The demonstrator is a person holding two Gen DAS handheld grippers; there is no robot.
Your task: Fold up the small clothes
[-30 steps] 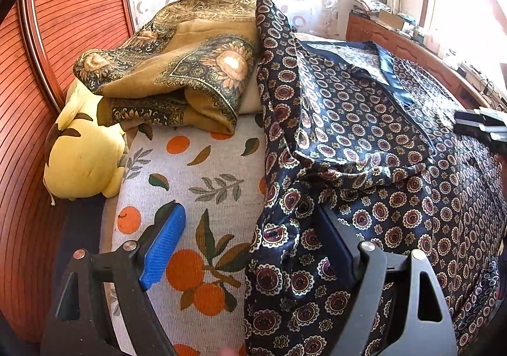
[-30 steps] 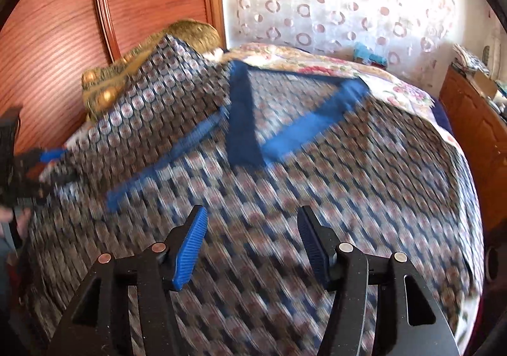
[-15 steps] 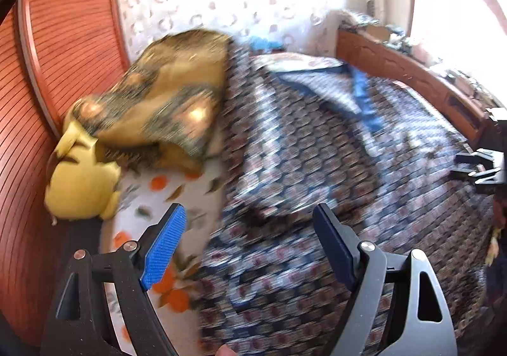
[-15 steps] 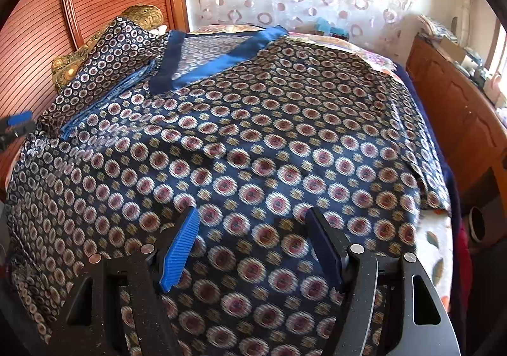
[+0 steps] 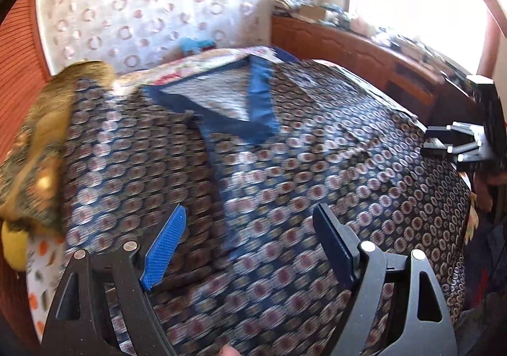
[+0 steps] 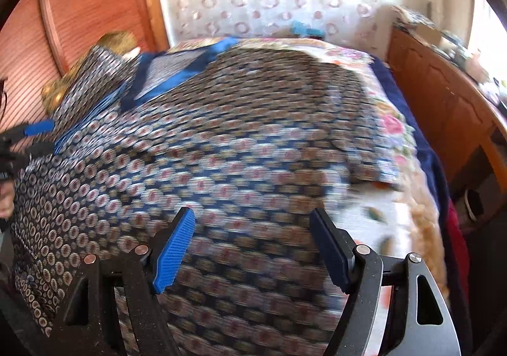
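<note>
Clearly the patterned garment [image 5: 285,165] lies spread flat on the bed [image 6: 393,121], ahead of and beneath both claws. It looks a thin, silky, slippery cloth, light and limp; its blue-banded neckline [image 5: 259,102] or a hem edge seems the surest hold. The left claw [image 5: 250,248] gapes empty; the right claw [image 6: 253,245] is opening, nothing between its pads.

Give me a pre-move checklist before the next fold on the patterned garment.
1. Left gripper empty, jaws apart: ok.
2. Right gripper empty, jaws opening, nothing pinched: ok.
3. Patterned garment spread across the bed: ok.
4. Blue neckline trim lying flat: ok.
5. Garment's left edge clear of the gold cloth: not ok, they overlap.
6. Hem and sleeve edges located: cannot tell, frames are blurred.
</note>
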